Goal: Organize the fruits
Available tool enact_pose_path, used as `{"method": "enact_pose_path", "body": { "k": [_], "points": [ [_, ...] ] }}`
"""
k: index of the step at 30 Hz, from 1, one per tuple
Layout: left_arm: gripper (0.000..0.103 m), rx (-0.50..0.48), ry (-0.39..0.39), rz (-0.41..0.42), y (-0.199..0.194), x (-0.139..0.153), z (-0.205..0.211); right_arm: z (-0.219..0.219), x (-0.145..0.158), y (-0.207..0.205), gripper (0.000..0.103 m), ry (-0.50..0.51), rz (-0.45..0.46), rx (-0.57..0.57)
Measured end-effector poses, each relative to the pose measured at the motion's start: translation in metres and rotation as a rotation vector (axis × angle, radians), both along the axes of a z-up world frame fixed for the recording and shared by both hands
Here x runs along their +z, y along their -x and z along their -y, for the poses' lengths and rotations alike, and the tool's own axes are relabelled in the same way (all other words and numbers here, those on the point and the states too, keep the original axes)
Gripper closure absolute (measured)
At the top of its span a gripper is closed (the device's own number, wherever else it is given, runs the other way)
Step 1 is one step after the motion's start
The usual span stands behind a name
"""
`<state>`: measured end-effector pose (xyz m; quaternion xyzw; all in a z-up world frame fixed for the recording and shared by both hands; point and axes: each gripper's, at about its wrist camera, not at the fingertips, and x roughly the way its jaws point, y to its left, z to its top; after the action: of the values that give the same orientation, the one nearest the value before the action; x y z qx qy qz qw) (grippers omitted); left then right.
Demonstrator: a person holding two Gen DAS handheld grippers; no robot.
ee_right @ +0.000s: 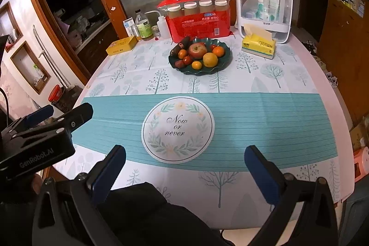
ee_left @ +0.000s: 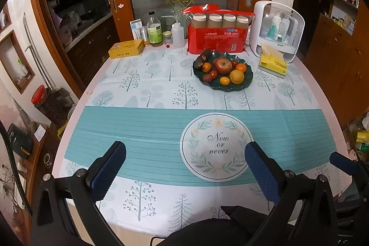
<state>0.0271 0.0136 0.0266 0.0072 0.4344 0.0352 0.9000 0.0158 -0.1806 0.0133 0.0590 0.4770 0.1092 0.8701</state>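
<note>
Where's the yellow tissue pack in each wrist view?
Left wrist: tissue pack upper right, right of the fruit plate, before the white organizer.
Right wrist: tissue pack upper right of centre, right of the plate.
Shared landmark: "Now or never" circle.

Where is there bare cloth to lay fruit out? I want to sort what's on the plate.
Free: the teal band around the "Now or never" circle, and the tree-print strip left of the green plate up to the yellow tin. Crowded: the back edge, with bottles, red pack, white organizer and tissue pack.
</note>
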Motion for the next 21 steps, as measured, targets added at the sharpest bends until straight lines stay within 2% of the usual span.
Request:
{"method": "enact_pose_path", "body": {
  "k": [21],
  "points": [
    [0.001,0.019,0.008,-0.040,0.0110,-0.0066,0.0050,0.0038,-0.0058,0.0084,0.000,0.007,-0.043,0.026]
  ]
}}
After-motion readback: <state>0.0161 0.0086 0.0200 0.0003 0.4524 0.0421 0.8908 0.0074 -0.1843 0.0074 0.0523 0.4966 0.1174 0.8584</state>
